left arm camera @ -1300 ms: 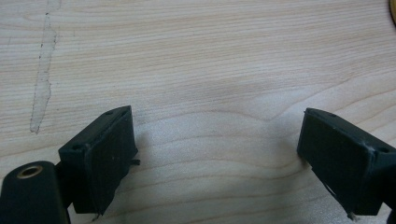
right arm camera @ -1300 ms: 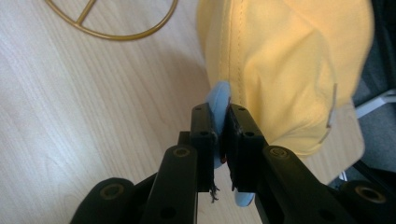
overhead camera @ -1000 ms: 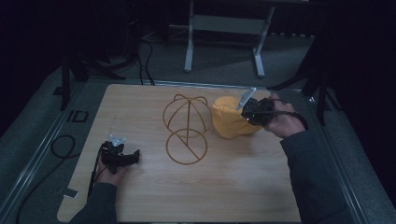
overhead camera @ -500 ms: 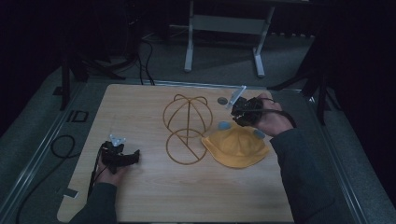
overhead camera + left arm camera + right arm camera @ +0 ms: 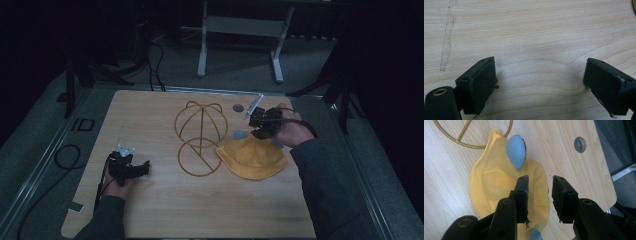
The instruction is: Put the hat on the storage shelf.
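A yellow hat with blue ears lies flat on the wooden table, just right of a gold wire hat stand. My right gripper hovers over the hat's far edge. In the right gripper view its jaws stand a little apart with nothing between them, above the hat and near one blue ear. My left gripper rests low at the table's left front. Its jaws are wide open over bare wood.
A grey round plug sits in the table behind the hat, also seen as the plug near the table's edge. A black cable loops on the floor at left. A metal frame stands beyond the table.
The hat went from bunched up at my right gripper beside the stand to lying flat on the table. The right gripper let it go. The left gripper stayed put.
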Motion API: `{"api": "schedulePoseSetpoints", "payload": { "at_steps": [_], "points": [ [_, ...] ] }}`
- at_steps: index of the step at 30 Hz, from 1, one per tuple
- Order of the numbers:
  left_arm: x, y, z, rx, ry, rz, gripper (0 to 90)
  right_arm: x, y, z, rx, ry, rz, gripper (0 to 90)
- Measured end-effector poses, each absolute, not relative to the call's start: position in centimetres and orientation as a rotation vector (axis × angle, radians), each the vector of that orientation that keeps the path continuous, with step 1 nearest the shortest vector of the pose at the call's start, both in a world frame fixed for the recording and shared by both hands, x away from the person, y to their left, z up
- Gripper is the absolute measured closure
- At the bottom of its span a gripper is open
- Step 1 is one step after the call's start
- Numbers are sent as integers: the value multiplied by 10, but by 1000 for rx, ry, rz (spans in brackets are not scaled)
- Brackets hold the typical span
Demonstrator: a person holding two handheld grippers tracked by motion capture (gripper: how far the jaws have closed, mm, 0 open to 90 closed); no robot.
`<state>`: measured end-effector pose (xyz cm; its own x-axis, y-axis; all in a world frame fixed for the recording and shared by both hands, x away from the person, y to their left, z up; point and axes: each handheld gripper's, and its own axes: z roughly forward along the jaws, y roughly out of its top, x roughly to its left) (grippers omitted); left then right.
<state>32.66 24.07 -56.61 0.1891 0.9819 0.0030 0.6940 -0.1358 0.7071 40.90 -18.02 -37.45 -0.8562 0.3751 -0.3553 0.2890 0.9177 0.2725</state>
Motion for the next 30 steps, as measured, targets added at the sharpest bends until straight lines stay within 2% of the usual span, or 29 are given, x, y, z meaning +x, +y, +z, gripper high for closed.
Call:
{"api": "schedulePoseSetpoints", "payload": {
  "at_steps": [6,7,13,30],
  "points": [
    [327,241,-566,1899,1565,652,115,412,-180,-381,487,2694,278,628],
    [327,241,-566,1898,1565,652,115,413,-179,-383,491,2704,266,599],
    [327,241,-566,1899,1565,652,115,416,-178,-391,497,2732,236,553],
    [327,241,-566,1900,1565,652,115,430,-182,-415,552,2824,148,522]
  ]
}}
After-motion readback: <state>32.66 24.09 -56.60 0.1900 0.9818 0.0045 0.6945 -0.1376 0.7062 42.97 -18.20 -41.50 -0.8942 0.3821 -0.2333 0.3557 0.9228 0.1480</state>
